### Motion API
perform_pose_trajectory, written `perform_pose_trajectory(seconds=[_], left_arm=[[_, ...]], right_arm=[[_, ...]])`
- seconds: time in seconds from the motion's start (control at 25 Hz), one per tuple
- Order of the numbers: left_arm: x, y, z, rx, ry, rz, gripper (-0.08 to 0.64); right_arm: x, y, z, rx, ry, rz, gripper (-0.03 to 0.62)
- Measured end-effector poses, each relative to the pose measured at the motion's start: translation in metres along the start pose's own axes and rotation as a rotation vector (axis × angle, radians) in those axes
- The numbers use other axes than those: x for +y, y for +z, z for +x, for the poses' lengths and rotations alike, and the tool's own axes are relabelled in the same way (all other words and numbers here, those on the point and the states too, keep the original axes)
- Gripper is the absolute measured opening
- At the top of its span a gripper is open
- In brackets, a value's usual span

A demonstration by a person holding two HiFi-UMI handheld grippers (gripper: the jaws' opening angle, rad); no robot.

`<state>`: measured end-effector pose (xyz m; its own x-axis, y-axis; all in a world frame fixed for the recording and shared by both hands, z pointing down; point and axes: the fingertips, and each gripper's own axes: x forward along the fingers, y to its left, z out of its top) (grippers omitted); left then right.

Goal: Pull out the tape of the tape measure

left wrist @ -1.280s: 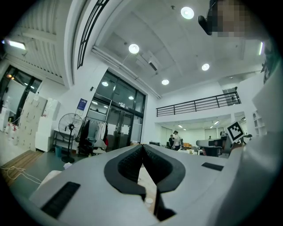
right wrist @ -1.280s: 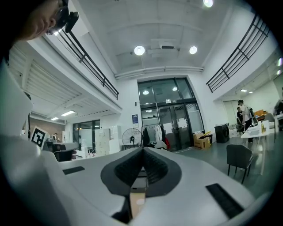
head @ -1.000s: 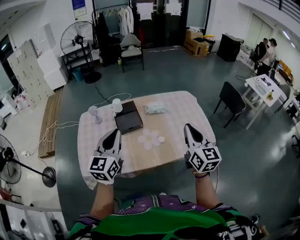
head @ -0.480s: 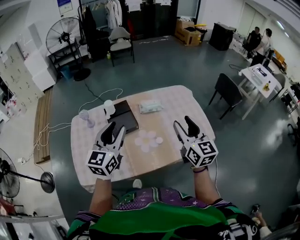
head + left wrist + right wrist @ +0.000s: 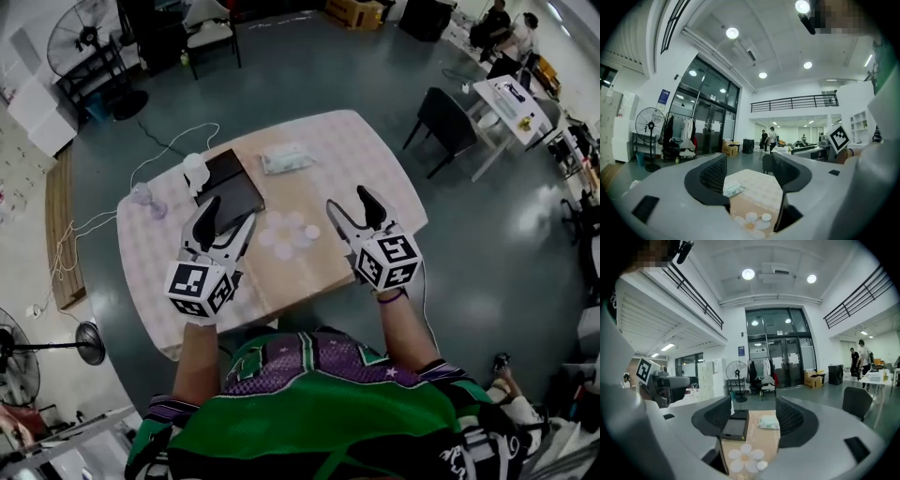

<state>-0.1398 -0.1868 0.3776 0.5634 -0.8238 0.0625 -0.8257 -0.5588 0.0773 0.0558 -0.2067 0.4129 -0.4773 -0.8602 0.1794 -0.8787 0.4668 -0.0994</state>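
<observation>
No tape measure is plain to me. The nearest match is a small round white disc (image 5: 311, 232) beside a white flower-shaped mat (image 5: 284, 234) on the table (image 5: 375, 159). My left gripper (image 5: 231, 210) hovers over the table's near left part, just short of a black box (image 5: 228, 187). Its jaws are opening, with nothing between them. My right gripper (image 5: 349, 198) hangs right of the mat, jaws also opening and empty. The left gripper view looks past the left gripper (image 5: 747, 164) to the disc (image 5: 766, 217). The right gripper view looks past the right gripper (image 5: 752, 411) to the flower mat (image 5: 744, 454).
A tissue pack (image 5: 286, 159) lies behind the mat. A white cup (image 5: 194, 166) and a clear glass (image 5: 142, 195) stand at the table's far left. A dark chair (image 5: 441, 117) is off the table's right, a fan (image 5: 80, 33) at far left, and people stand in the far right corner.
Both grippers' jaws have gone from shut to spread wide. Both have moved forward over the table, and the head view has tipped down, bringing the table nearer.
</observation>
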Motion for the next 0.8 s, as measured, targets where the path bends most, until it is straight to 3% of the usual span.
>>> perform_pose_trajectory(seconds=[0.44,0.8], left_arm=[[0.027,-0.072,0.015,0.124,-0.09,-0.047,0.304],[0.032,-0.118,0.039,0.19,-0.197,-0.05,0.304]], right_arm=[[0.002,-0.149,0.055,0.309,-0.081,0.038,0.276],[-0.007,-0.246,0.079,0.479,-0.146,0.08,0.27]])
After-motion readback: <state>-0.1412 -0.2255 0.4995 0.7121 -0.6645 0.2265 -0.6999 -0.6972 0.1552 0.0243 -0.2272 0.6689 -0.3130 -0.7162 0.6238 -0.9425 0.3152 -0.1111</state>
